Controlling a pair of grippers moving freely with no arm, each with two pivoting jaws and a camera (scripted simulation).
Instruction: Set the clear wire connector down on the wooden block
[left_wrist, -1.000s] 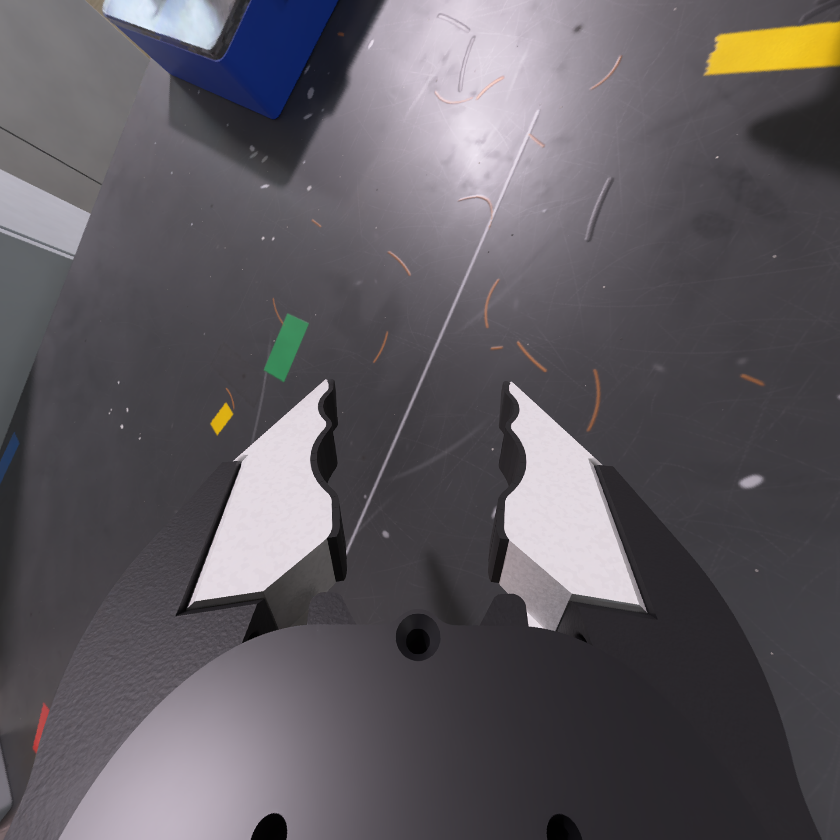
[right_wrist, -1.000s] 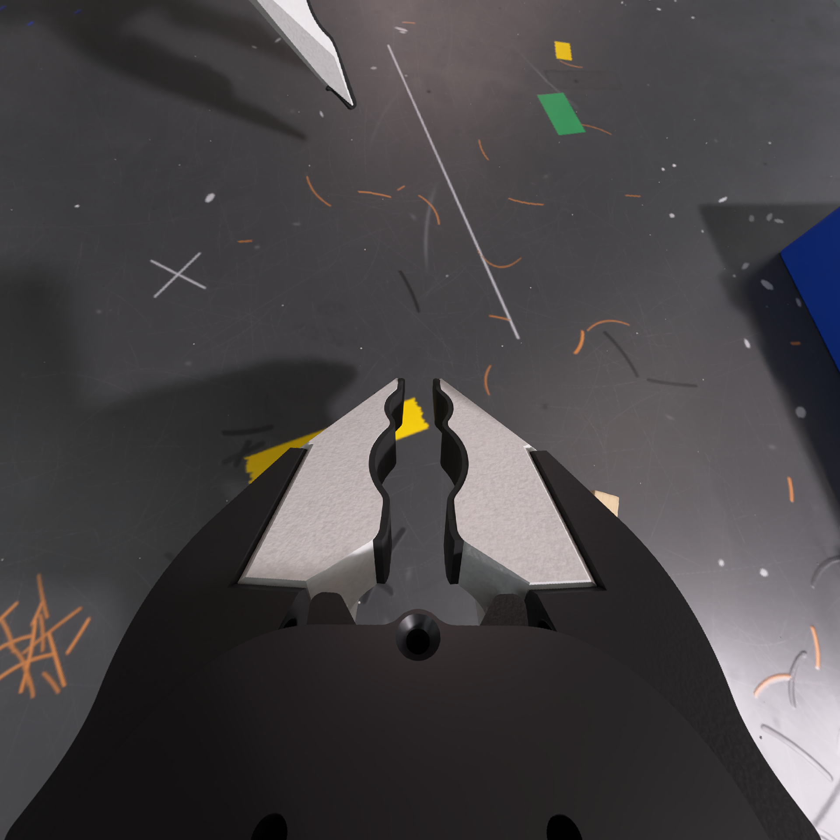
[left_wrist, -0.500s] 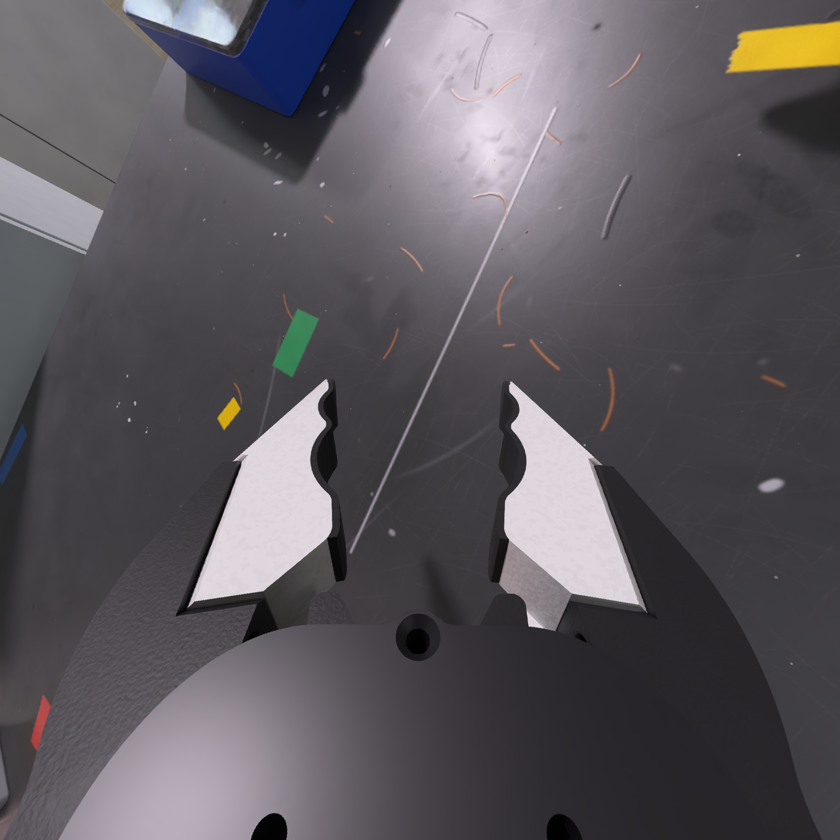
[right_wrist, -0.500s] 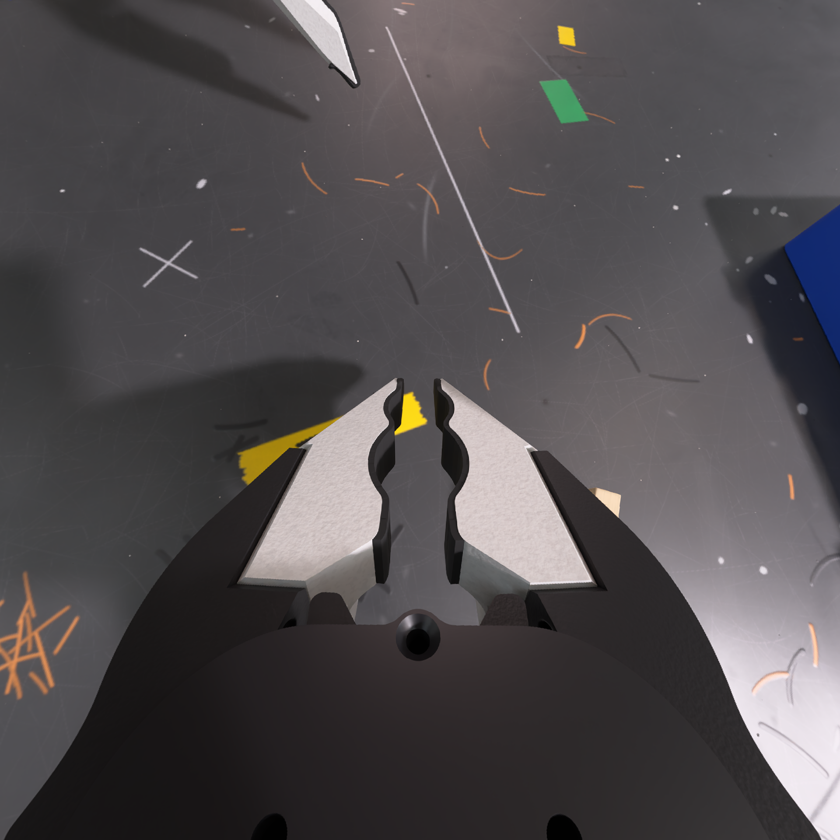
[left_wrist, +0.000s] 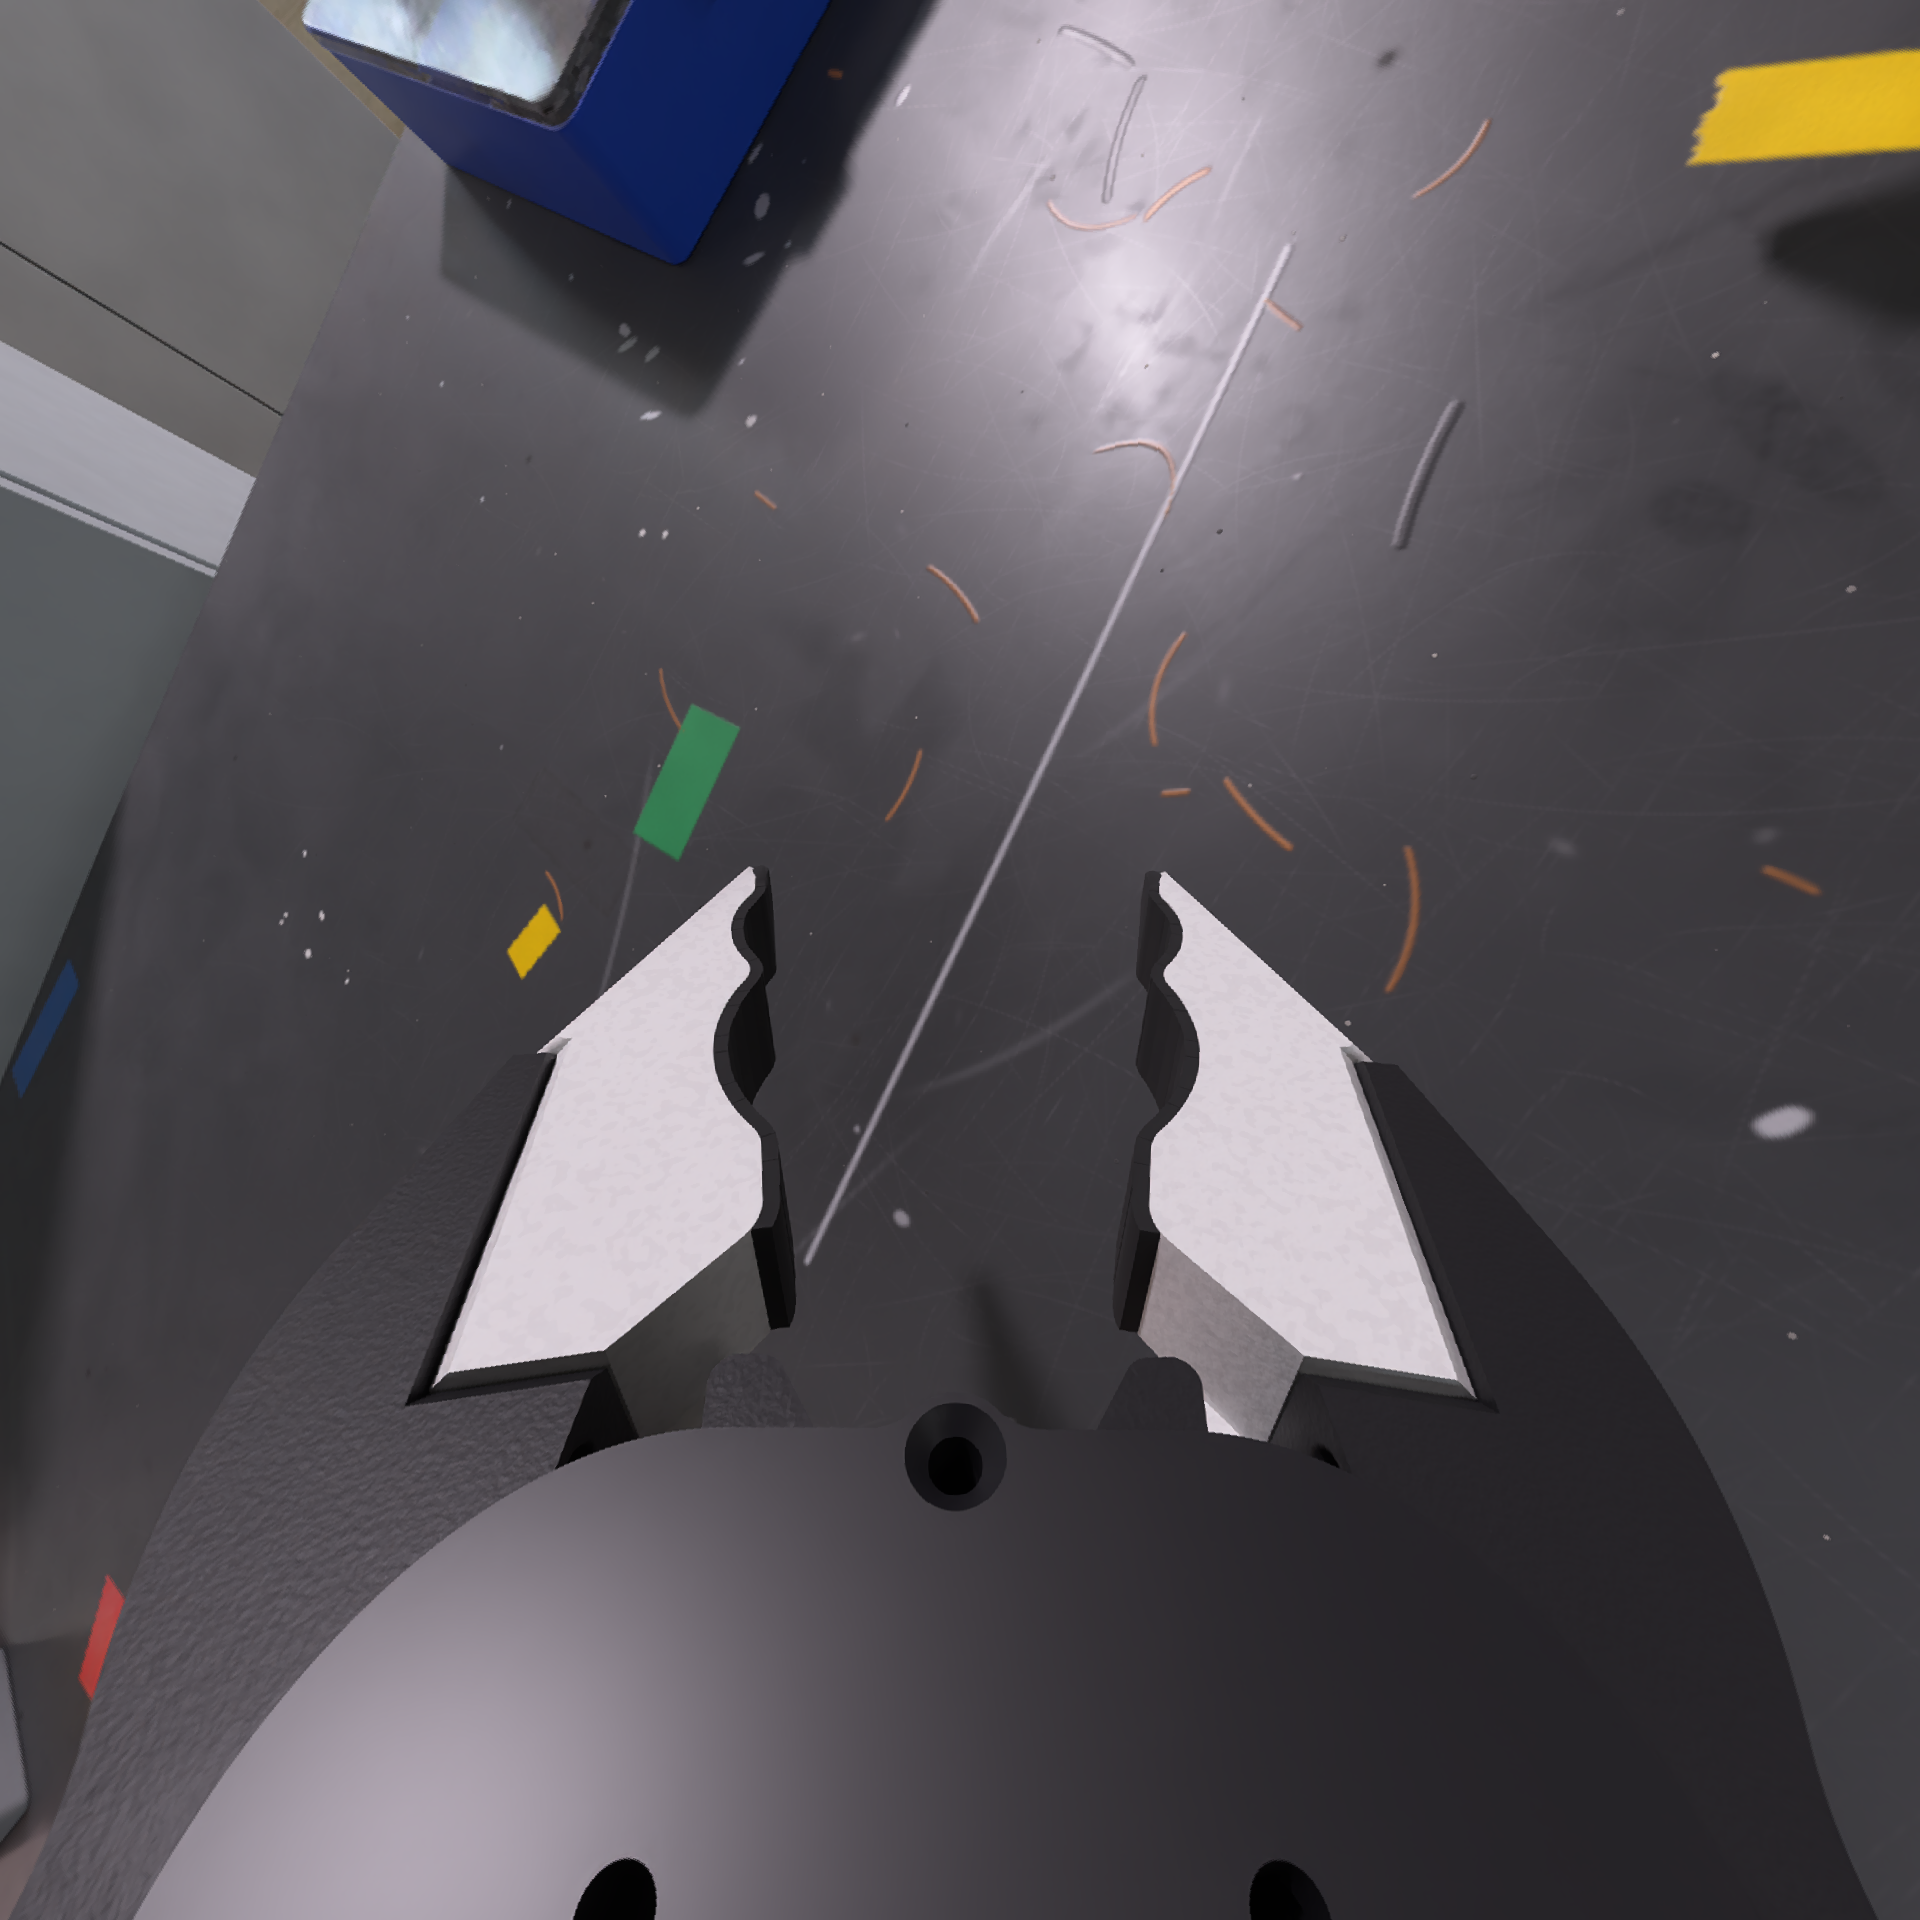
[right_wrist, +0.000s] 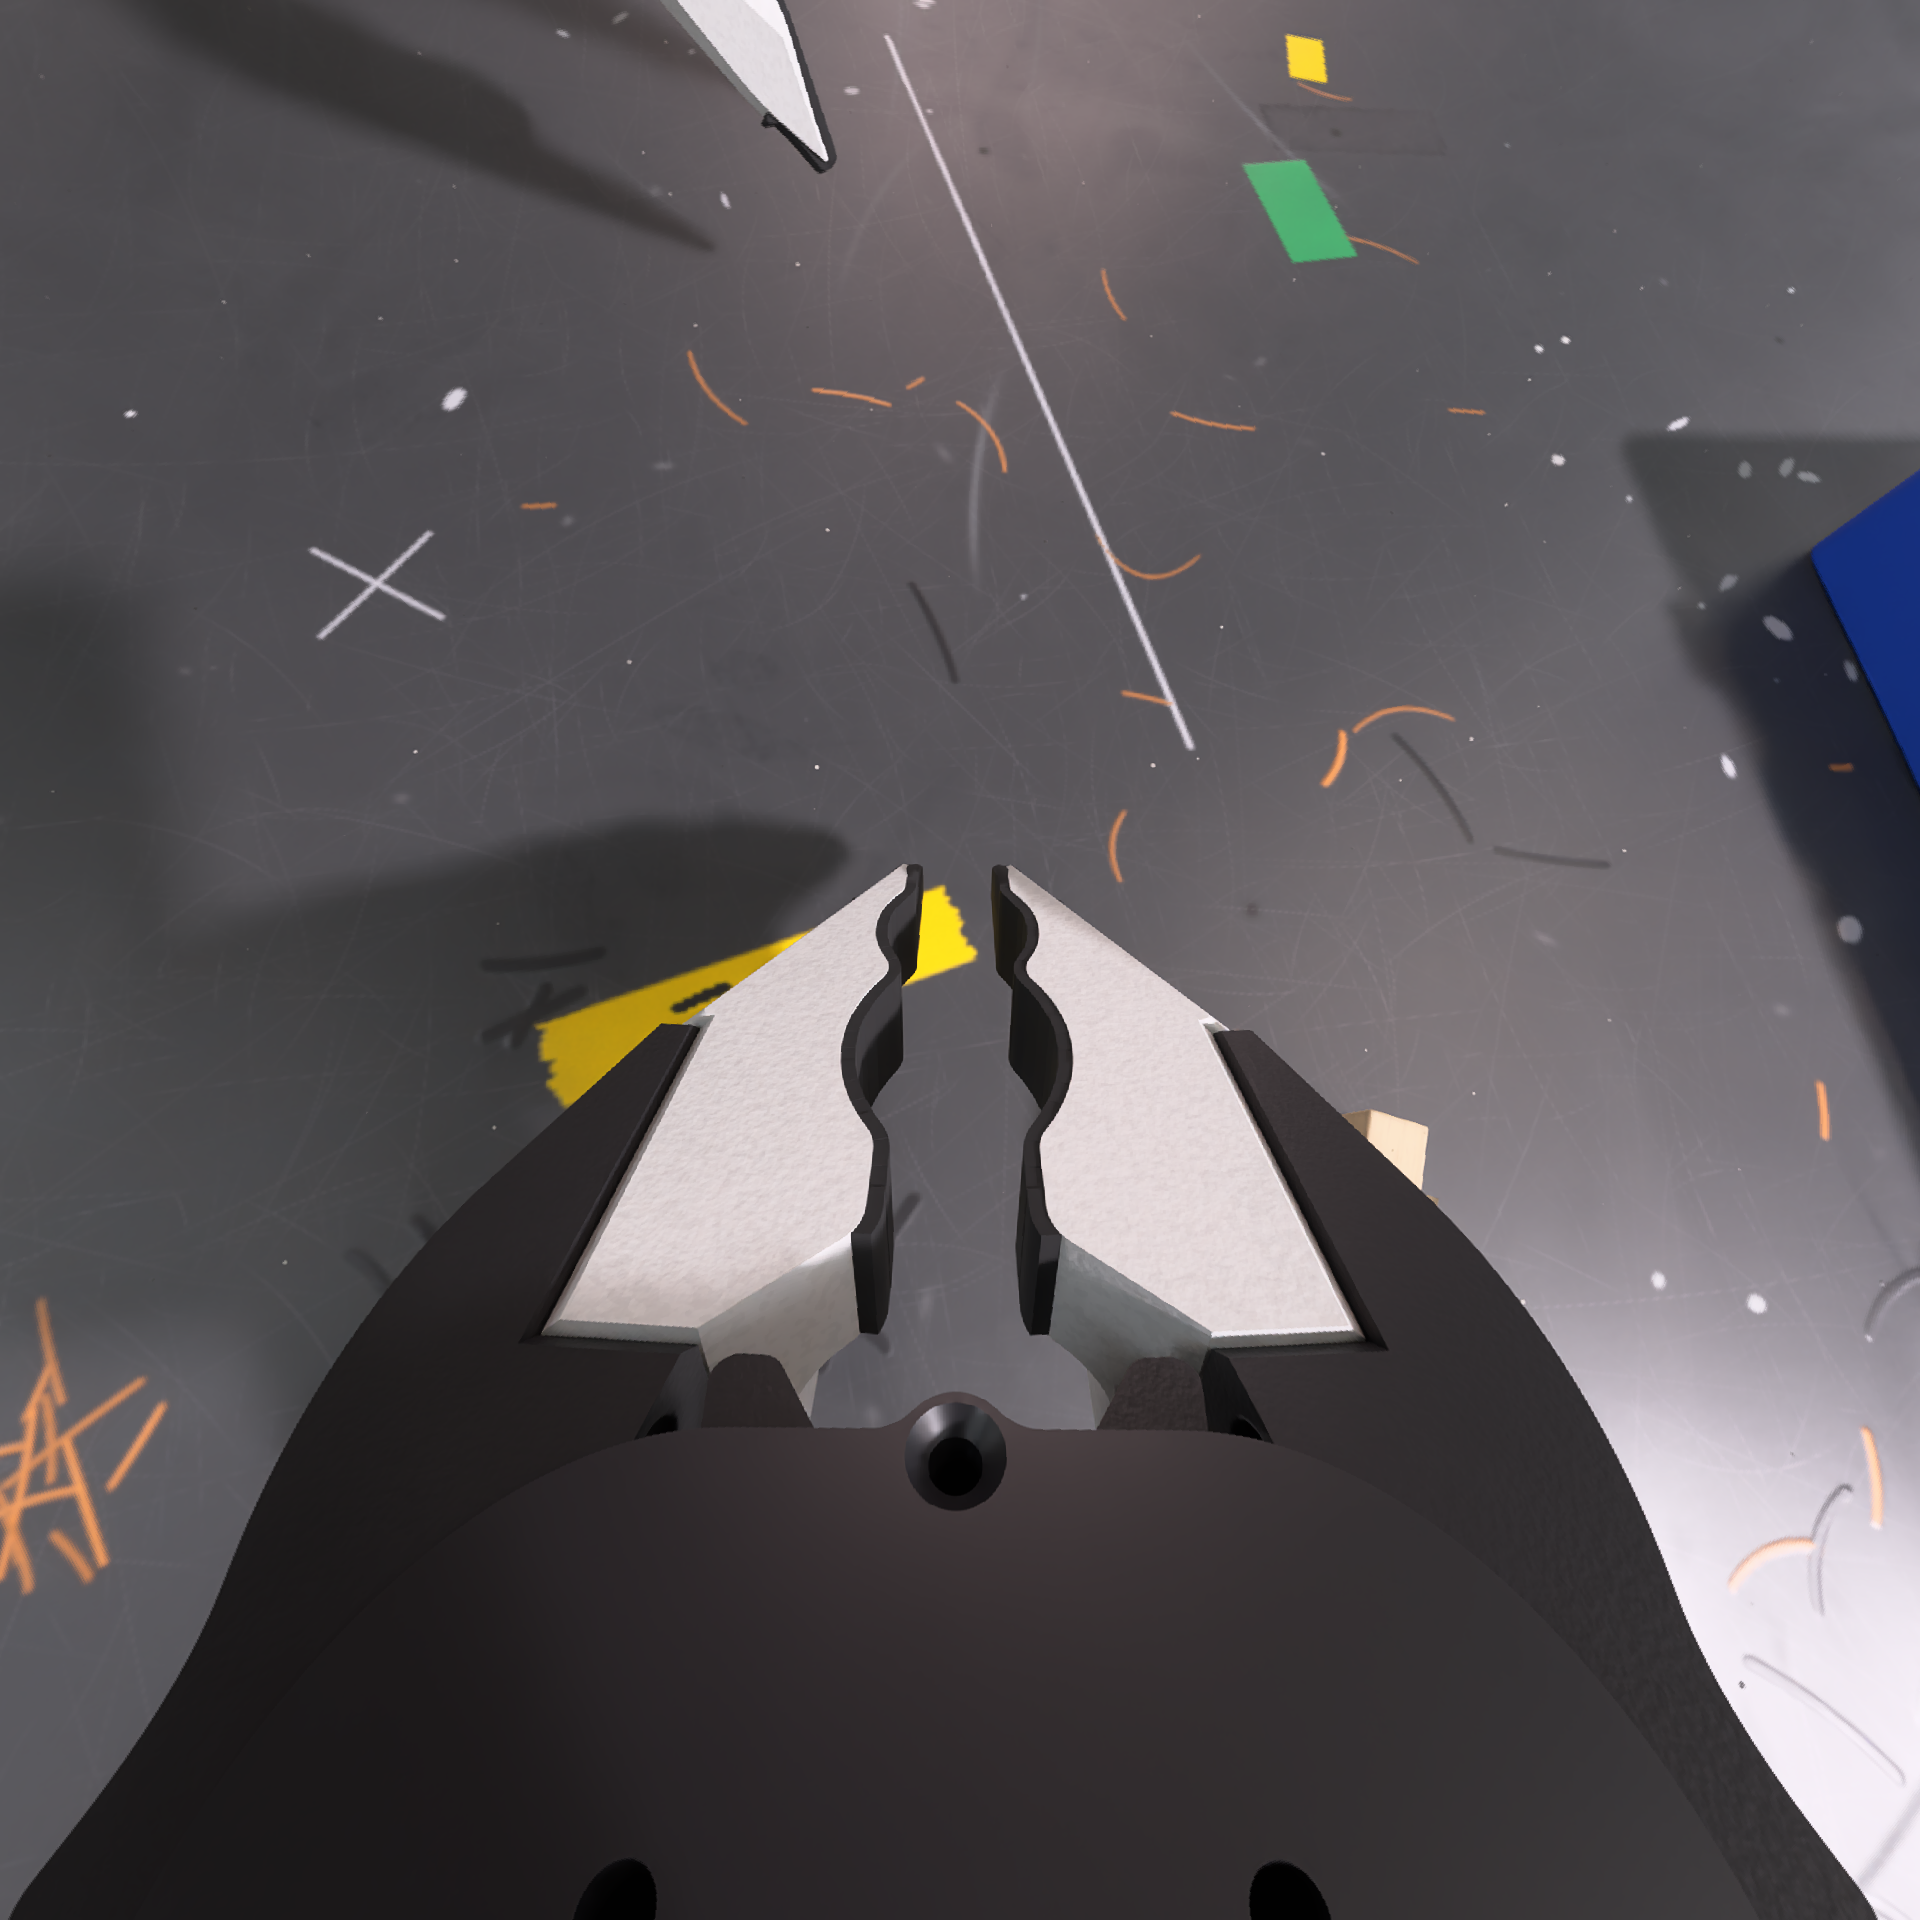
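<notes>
Hovering over the dark grey counter (left_wrist: 1558, 727), the left gripper (left_wrist: 956, 878) has its two white fingers spread wide apart with nothing between them. A thin white line (left_wrist: 1049, 748) on the counter runs from the gap up toward the upper right. Left of the fingers lie a green tape piece (left_wrist: 686, 779) and, lower left of it, a small yellow tape piece (left_wrist: 533, 940). A blue box (left_wrist: 644, 114) sits at the upper left of the frame, and a yellow tape strip (left_wrist: 1808, 109) lies at the upper right. Short copper wire scraps are scattered across the middle.

In the right wrist view, the right gripper (right_wrist: 954, 871) has its fingers drawn close, leaving only a narrow slot. Nothing can be made out in that slot, so I cannot tell whether it is clamped on the clear wire connector, which does not show in either view. The wooden block (right_wrist: 1387, 1143) shows only as a pale corner at the right of centre, just behind the gripper's right finger housing. The yellow tape strip lies under the left finger. A white X mark (right_wrist: 379, 584) is at the left, a tangle of copper strands (right_wrist: 52, 1455) at the lower left. One fingertip of the left gripper pokes in at the top.
</notes>
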